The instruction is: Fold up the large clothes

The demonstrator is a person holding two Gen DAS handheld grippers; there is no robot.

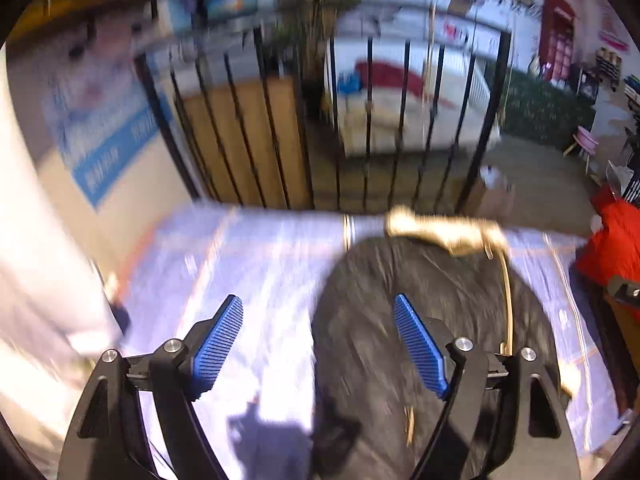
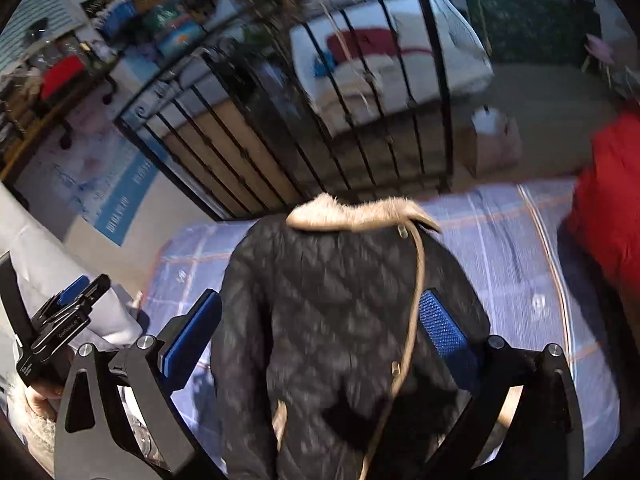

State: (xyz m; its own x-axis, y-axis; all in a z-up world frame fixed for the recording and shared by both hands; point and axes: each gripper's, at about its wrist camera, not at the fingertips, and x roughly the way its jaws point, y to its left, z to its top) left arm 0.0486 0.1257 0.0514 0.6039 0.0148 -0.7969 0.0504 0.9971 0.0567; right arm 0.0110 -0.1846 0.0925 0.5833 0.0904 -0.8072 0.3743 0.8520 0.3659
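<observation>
A black quilted coat (image 2: pixel 328 320) with a tan fur collar (image 2: pixel 360 212) and tan edging lies folded lengthwise on a bed with a light blue checked sheet (image 2: pixel 520 248). It also shows in the left wrist view (image 1: pixel 420 320), collar (image 1: pixel 444 228) at the far end. My left gripper (image 1: pixel 320 344) is open and empty, above the coat's left edge and the sheet (image 1: pixel 260 272). My right gripper (image 2: pixel 320 328) is open and empty, its blue-padded fingers straddling the coat from above. The left gripper also appears at the left of the right wrist view (image 2: pixel 68 312).
A red garment (image 2: pixel 608 200) lies at the bed's right side, also visible in the left wrist view (image 1: pixel 612 248). A black metal bed frame (image 2: pixel 320 120) stands at the far end. A white cloth (image 2: pixel 60 280) hangs at the left.
</observation>
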